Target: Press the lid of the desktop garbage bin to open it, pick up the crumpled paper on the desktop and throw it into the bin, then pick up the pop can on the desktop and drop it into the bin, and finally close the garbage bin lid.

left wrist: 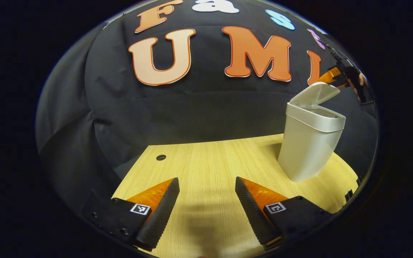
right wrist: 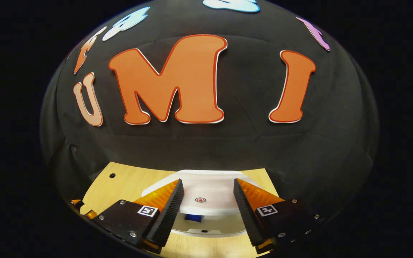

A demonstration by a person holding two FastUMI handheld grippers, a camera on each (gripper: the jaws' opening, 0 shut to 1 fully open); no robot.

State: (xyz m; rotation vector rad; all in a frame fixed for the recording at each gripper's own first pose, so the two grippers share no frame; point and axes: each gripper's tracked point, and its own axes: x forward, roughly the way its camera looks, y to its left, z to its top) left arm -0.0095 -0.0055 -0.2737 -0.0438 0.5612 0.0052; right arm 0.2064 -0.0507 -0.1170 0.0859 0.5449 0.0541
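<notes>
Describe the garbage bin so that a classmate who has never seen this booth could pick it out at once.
Start at the pale wooden table in front of the black cloth wall. Toward its right side in the left gripper view stands the garbage bin, a tall off-white container. Its lid is tilted partly open, with the right gripper just above it.

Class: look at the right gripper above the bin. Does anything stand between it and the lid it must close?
Nothing visible does. The right gripper hangs open just above the raised lid of the bin, with no object between them.
</notes>
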